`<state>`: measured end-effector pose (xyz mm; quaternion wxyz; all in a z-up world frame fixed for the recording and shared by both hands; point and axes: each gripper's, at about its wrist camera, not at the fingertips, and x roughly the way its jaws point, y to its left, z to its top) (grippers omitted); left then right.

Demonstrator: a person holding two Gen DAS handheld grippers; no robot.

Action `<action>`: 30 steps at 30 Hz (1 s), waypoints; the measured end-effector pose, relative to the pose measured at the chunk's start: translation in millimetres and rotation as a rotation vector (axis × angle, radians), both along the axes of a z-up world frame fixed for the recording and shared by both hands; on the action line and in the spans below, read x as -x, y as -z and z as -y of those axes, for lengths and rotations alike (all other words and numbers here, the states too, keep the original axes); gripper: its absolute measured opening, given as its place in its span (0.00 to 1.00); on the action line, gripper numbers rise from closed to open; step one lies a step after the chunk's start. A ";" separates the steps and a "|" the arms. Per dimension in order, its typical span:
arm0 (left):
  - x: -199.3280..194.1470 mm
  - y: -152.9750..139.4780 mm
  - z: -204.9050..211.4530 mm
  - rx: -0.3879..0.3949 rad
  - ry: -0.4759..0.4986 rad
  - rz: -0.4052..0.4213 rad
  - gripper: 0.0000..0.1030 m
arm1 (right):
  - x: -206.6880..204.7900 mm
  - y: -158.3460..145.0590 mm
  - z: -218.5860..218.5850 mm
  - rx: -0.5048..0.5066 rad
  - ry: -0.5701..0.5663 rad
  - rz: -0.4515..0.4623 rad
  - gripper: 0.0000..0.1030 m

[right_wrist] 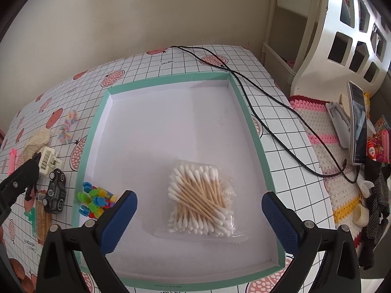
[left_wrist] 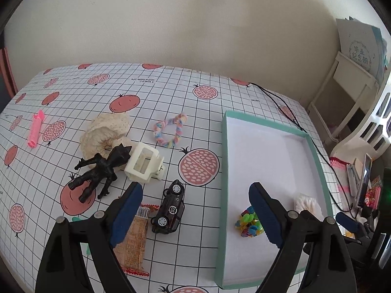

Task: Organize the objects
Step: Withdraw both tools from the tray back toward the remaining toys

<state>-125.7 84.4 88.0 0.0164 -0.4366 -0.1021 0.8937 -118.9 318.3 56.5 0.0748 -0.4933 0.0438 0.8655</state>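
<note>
Ideally, the small black toy car is straddled squarely by the open, empty left tool, while the right tool hangs open, empty.

Plain cream wall behind the desk; white cut-out shelf unit at right, in soft daylight.
</note>
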 end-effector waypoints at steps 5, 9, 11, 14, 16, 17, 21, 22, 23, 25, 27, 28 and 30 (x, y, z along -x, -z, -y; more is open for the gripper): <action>3.0 -1.5 28.2 -0.078 -0.060 -0.001 0.87 | 1.6 -7.8 8.5 0.034 0.003 -0.031 1.00; 4.5 5.5 46.8 -0.027 -0.080 0.036 0.87 | 3.8 -12.5 24.8 0.039 -0.013 -0.042 1.00; 4.5 7.2 58.6 -0.019 -0.091 0.049 0.87 | 5.1 -14.7 35.1 0.037 -0.029 -0.049 1.00; 2.9 5.9 77.9 -0.031 -0.114 0.055 0.87 | 6.8 -17.3 50.8 0.051 -0.058 -0.056 1.00; 2.2 5.8 90.1 -0.035 -0.130 0.064 0.87 | 7.7 -17.1 61.8 0.069 -0.076 -0.054 1.00; 1.5 6.7 96.0 -0.034 -0.140 0.069 0.87 | 8.7 -16.6 67.8 0.077 -0.086 -0.049 1.00; -0.2 11.7 117.1 -0.030 -0.172 0.103 0.86 | 9.3 -17.2 94.0 0.072 -0.142 -0.049 1.00; -0.9 12.4 122.3 -0.033 -0.178 0.108 0.86 | 9.5 -17.0 100.8 0.071 -0.159 -0.046 1.00; -1.2 13.4 127.2 -0.035 -0.185 0.117 0.86 | 9.4 -16.4 107.3 0.070 -0.176 -0.042 1.00; -1.9 16.2 135.9 -0.030 -0.197 0.138 0.86 | 8.6 -15.3 120.0 0.068 -0.211 -0.037 1.00; -3.1 18.5 142.6 -0.010 -0.216 0.150 0.86 | 8.6 -14.6 133.0 0.061 -0.242 -0.035 1.00; -3.8 19.6 145.7 -0.004 -0.223 0.156 0.86 | 8.3 -14.0 139.0 0.061 -0.254 -0.035 1.00; -4.9 23.2 152.2 -0.014 -0.235 0.167 0.86 | 8.5 -12.8 150.0 0.067 -0.277 -0.033 1.00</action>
